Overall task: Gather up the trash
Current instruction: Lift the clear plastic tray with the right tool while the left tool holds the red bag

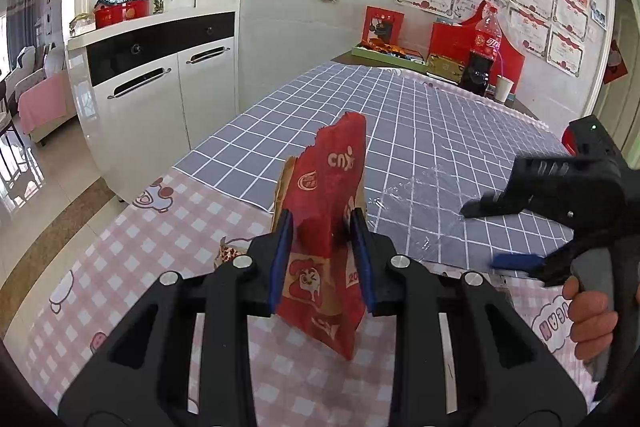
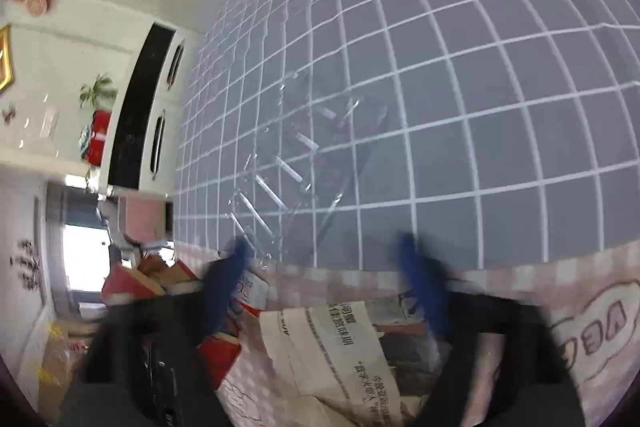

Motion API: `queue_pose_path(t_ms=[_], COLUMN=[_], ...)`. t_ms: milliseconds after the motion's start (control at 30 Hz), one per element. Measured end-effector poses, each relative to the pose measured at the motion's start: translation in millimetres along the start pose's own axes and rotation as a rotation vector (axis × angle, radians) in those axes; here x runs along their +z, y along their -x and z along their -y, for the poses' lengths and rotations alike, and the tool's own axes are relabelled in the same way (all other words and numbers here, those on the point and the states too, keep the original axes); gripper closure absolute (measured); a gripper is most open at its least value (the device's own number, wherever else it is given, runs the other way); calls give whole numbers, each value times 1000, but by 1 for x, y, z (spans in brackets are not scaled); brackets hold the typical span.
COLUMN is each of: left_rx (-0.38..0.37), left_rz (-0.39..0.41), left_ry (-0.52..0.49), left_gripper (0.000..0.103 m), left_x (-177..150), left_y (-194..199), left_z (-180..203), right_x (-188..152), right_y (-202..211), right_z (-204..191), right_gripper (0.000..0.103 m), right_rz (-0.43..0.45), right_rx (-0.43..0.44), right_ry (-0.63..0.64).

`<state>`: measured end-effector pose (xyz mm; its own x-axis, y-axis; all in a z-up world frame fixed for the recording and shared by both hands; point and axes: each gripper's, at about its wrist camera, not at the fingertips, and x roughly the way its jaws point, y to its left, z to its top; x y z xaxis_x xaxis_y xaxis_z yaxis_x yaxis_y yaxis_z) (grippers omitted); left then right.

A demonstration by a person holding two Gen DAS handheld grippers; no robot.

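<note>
My left gripper (image 1: 322, 227) is shut on a red and brown paper food bag (image 1: 326, 211) and holds it upright above the pink checked cloth. A clear plastic tray (image 1: 416, 203) lies on the grey grid cloth to the right of the bag. It also shows in the right wrist view (image 2: 296, 171). My right gripper (image 2: 324, 251) is open, tilted on its side, just short of the tray. It also shows in the left wrist view (image 1: 480, 235) at the right. A beige printed wrapper (image 2: 332, 355) and other paper scraps lie under it.
A cola bottle (image 1: 485, 45), a white paper cup (image 1: 503, 87), red gift boxes (image 1: 452, 35) and a green tray (image 1: 384, 55) stand at the table's far end. A white cabinet (image 1: 160, 95) stands left of the table. Crumpled wrappers (image 1: 232, 251) lie under the bag.
</note>
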<state>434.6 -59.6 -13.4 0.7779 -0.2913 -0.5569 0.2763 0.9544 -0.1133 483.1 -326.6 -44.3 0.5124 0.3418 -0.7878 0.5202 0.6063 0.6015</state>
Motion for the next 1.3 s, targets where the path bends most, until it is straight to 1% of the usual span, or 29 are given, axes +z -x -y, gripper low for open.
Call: queue_pose_path(t_ms=[33,133,200,300,333,367,400,467,500,533,567,633,667,733,767,800,833,900,933,967,1033,1100,1133,1233,1300], left_rx=[0,-7,-10,-17,-20,-21,-19,-19,-25,-27,-27,-27,-28,-18,-3,13,15,18,24,31,54,78,91,189,246], left_rz=[2,13,14,13,10,4,2,7,7,7,6,9,11,17,22,26,28,17,17,17,25,27,30,18,-1], left_ry=[1,4,5,19,25,34,41,63,72,79,81,78,75,66,63,62,65,72,73,81,127,174,183,229,279], left_gripper=[73,77,80,86,88,92,95,96,97,97,97,97,97,97,98,98,98,98,98,98,98,98,98,98,98], left_x=[0,1,2,5,5,5,5,6,7,7,6,6,5,4,4,3,1,-2,-3,-4,-4,-7,-9,-19,-25], left_y=[0,2,2,1,1,-1,-1,-1,0,0,-1,0,0,1,2,3,6,9,14,19,31,44,48,60,63], left_z=[-1,-2,-3,-8,-10,-13,-15,-21,-24,-26,-26,-27,-27,-26,-25,-26,-26,-29,-31,-32,-37,-38,-36,-27,-24], right_x=[0,3,7,13,15,15,14,17,16,18,21,29,35,45,47,50,51,49,47,47,42,42,40,45,38], right_y=[1,-3,-11,-26,-28,-30,-28,-25,-23,-23,-23,-24,-24,-22,-18,-13,-10,-1,-2,-4,-17,-27,-28,-44,-53], right_z=[-4,-18,-33,-61,-66,-72,-77,-84,-86,-94,-101,-110,-111,-113,-112,-112,-112,-109,-109,-105,-106,-106,-102,-103,-105], right_gripper=[16,16,16,16,16,16,16,16,16,16,16,16,16,16,16,16,16,16,16,16,16,16,16,16,16], right_rz=[6,6,14,9,5,10,39,94,100,86,69,13,5,-28,-25,-27,-37,-35,-38,-62,-139,-177,-186,-295,-353], right_rx=[-60,-125,-205,-283,-306,-328,-341,-341,-345,-339,-327,-252,-232,-163,-142,-111,-87,-24,-22,-28,-55,-63,-54,27,47], right_ry=[-9,22,37,126,163,197,231,312,360,457,518,657,692,809,855,933,983,1156,1230,1290,1409,1499,1529,1605,1672])
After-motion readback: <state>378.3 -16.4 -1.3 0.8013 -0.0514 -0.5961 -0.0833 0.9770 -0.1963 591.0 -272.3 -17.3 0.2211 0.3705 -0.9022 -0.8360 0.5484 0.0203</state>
